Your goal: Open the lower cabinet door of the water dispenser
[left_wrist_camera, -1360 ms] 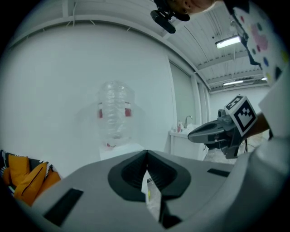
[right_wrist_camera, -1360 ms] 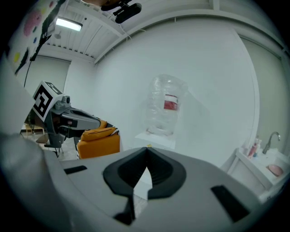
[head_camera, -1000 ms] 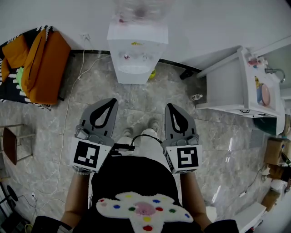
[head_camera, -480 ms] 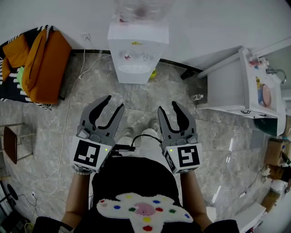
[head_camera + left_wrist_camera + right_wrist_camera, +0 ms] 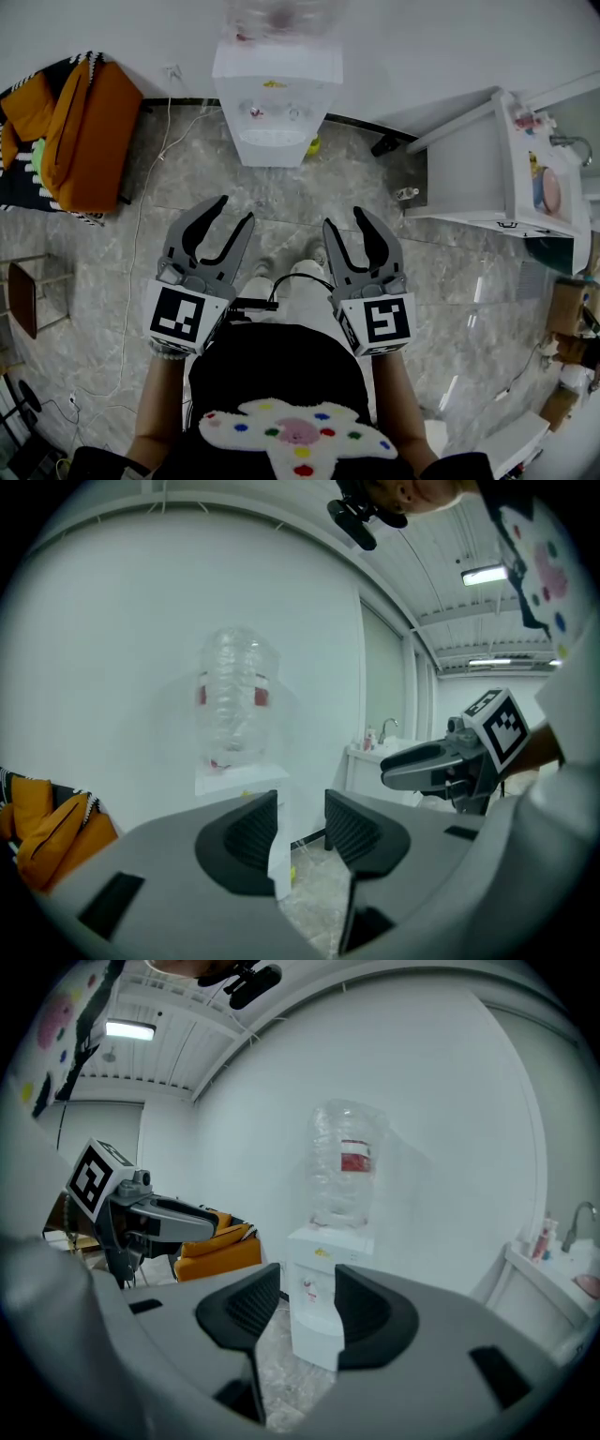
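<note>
Looked down through the head view: held the left gripper [image 5: 234, 211] and the right gripper [image 5: 345, 220] side by side at lower centre over the stone floor [image 5: 281, 202], both with jaws spread and nothing between them, having just been opening. Faced the water dispenser [image 5: 277, 103] at upper centre against the wall, well apart from both grippers, with only its top and tap panel showing there. Passed over an orange bag [image 5: 89, 131] at upper left and a white cable [image 5: 141, 234] trailing down the floor at left. Looked along the left gripper view: found moderately parted, empty pads, with the clear water bottle [image 5: 236, 705] above them and the dispenser's edge in the gap. Looked along the right gripper view: found wider, empty jaws framing the dispenser's lower front, where the lower cabinet door [image 5: 314, 1340] should sit, its handle too small to make out. Judged the risks: could miss or slip off the door edge if closed before getting near, and could tug the whole unit forward or rock the bottle if pulled hard.
</note>
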`<state>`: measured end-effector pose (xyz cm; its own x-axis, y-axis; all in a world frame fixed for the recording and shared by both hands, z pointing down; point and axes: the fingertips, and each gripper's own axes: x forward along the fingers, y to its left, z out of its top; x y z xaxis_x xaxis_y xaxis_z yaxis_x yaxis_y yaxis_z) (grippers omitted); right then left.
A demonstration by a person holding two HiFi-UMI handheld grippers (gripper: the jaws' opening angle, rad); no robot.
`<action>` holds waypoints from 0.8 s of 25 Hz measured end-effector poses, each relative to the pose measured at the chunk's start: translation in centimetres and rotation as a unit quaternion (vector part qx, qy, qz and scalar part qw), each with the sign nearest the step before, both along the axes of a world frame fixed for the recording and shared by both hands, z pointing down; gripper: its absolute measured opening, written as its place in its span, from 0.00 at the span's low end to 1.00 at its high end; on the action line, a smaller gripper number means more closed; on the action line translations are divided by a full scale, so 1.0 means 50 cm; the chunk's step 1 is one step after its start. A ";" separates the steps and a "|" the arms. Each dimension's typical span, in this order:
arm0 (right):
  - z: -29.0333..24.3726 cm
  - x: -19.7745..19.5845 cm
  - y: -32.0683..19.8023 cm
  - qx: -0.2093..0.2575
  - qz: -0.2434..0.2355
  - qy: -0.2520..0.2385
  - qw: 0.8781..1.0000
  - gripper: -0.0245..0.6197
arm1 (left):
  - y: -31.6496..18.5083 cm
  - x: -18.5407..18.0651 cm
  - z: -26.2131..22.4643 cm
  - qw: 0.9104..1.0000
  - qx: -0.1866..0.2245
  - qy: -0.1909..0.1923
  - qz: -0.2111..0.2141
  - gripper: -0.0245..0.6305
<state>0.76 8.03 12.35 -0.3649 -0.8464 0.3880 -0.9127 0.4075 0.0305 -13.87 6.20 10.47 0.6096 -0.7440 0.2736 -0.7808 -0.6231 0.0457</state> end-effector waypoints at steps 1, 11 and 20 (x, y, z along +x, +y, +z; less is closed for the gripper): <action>0.002 0.003 -0.001 0.002 0.001 -0.003 1.000 0.30 | -0.001 0.003 0.001 1.000 -0.001 0.001 0.000 0.28; 0.019 0.021 -0.019 0.005 -0.022 -0.030 0.999 0.30 | -0.015 0.041 0.024 1.000 -0.014 -0.004 -0.004 0.28; 0.068 0.059 -0.045 -0.011 -0.037 -0.030 0.999 0.30 | -0.043 0.095 0.056 1.000 -0.020 -0.003 -0.001 0.28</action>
